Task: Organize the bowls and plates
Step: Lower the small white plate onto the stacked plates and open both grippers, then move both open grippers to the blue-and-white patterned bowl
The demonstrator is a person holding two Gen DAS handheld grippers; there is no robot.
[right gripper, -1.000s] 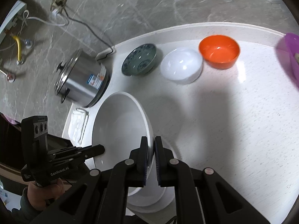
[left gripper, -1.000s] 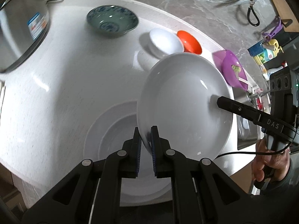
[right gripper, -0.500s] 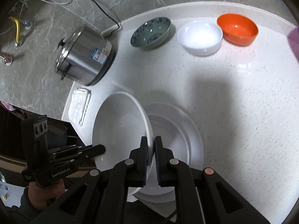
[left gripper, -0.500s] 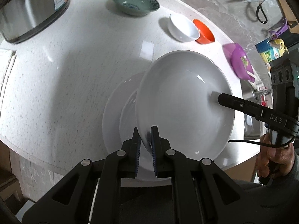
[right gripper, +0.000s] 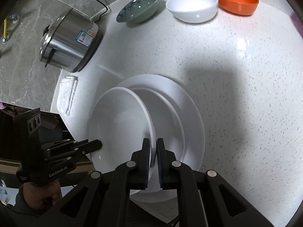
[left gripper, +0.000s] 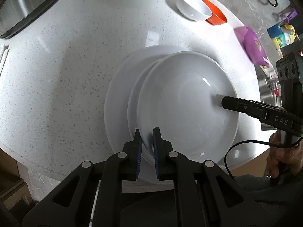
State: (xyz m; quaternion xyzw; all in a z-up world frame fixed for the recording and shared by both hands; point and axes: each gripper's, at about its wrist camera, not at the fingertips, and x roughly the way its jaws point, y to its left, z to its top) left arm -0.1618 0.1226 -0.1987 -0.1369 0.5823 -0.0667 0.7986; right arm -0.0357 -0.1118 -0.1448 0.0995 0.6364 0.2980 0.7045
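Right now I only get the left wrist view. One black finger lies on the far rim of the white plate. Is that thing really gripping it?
Observer: Yes. The right wrist view shows the right hand-held gripper with the white plate rim pinched between both fingers.
Operator: And the steel pot cut off in my corner?
Observer: The rice cooker shows whole there, lid on, with a black cord running behind it.
Operator: Is the green bowl plain inside?
Observer: No, the green bowl has a blue patterned band inside its rim.
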